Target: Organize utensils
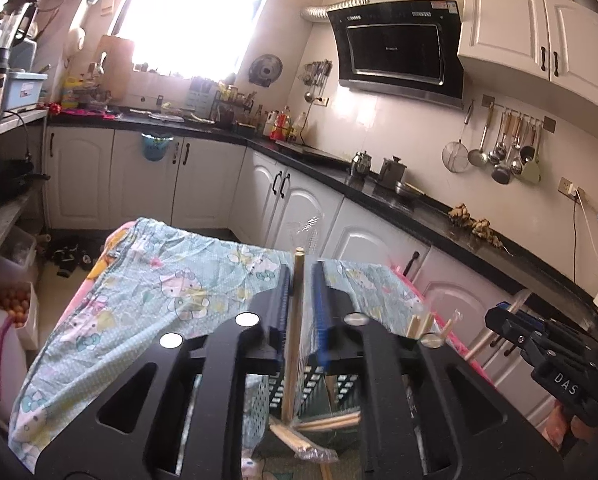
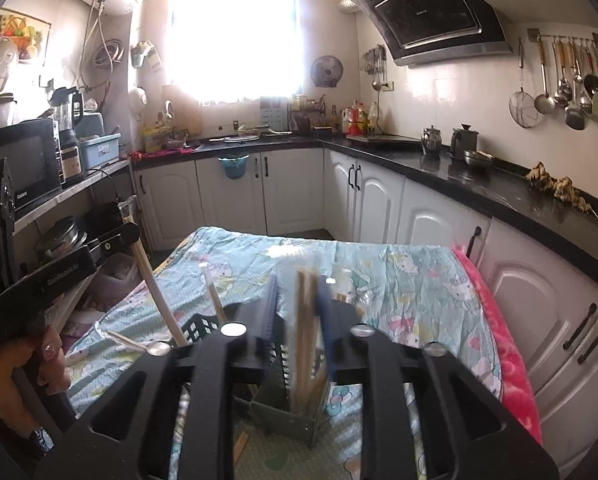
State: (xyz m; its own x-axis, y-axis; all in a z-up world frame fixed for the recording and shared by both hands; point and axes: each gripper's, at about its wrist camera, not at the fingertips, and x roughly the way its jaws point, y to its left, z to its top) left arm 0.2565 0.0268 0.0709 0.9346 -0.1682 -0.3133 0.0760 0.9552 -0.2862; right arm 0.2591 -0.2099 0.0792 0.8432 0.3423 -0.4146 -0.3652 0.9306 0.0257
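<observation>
A home kitchen: white cabinets (image 2: pixel 295 188) run under an L-shaped black countertop (image 2: pixel 479 176), a range hood (image 1: pixel 399 48) slants above, ladles and a strainer (image 1: pixel 499 152) hang on a wall rail, and a microwave (image 2: pixel 23 164) sits on a shelf.

Sunlit kitchen seen from a cloth-covered table.
A bright window (image 2: pixel 235 28) is flanked by white cabinets (image 2: pixel 235 192), a black countertop (image 2: pixel 479 184) and a range hood (image 1: pixel 399 48).
</observation>
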